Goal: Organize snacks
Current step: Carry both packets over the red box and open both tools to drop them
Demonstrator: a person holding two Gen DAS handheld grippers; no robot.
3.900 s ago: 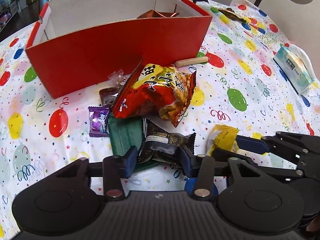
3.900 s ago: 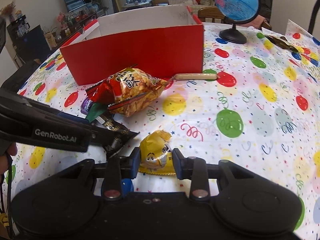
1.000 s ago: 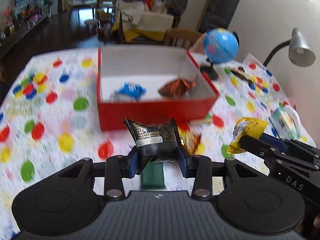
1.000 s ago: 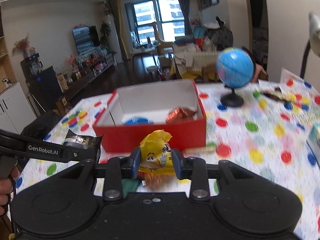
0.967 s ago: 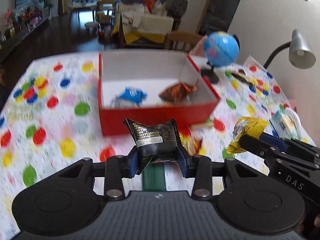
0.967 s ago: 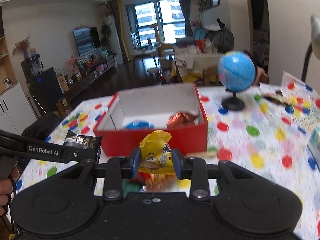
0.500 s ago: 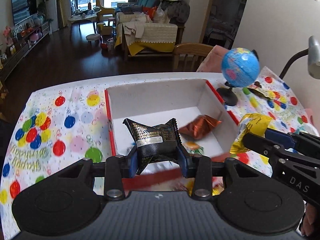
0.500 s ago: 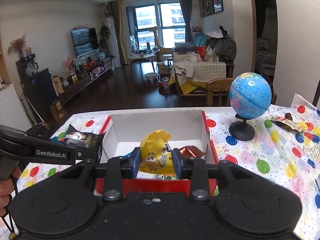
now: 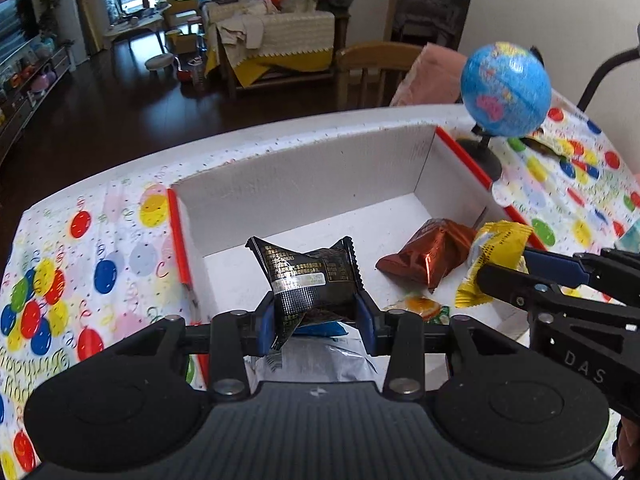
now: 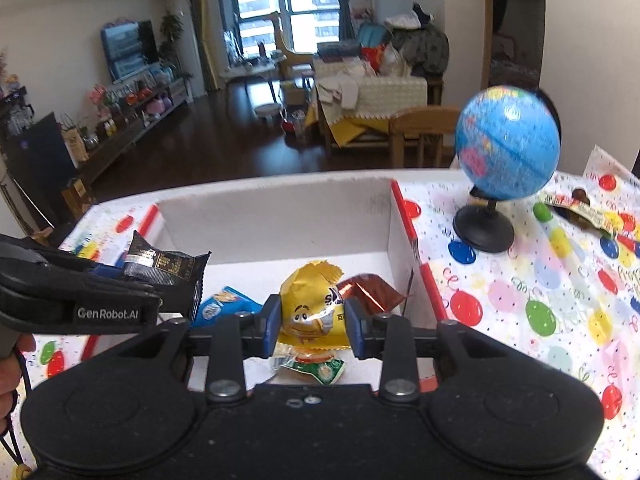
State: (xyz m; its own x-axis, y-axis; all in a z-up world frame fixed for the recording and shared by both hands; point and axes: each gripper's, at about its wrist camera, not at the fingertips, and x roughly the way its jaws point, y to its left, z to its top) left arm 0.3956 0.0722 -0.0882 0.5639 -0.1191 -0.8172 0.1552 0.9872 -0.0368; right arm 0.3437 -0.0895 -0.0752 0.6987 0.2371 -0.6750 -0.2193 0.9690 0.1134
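My left gripper [image 9: 316, 322] is shut on a black snack packet [image 9: 308, 276] and hangs over the open red box [image 9: 304, 176] with its white inside. The right gripper [image 10: 310, 330] is shut on a yellow candy bag [image 10: 310, 304], also above the box; the left wrist view shows that yellow bag [image 9: 494, 256] at the box's right side. On the box floor lie a brown foil packet [image 9: 428, 254], a blue packet [image 10: 222, 304] and a small green-orange packet [image 10: 316, 366]. The black packet [image 10: 164, 266] shows at the left of the right wrist view.
A small blue globe [image 10: 506, 144] on a black stand sits just right of the box on the balloon-print tablecloth [image 10: 540, 292]. A dark wrapper [image 10: 576, 204] lies beyond it. A wooden chair [image 9: 372, 68] stands behind the table. A person's hand [image 10: 10, 364] holds the left gripper.
Both grippers carried their packets forward from the near side of the box to above its inside. The box now fills the middle of both views.
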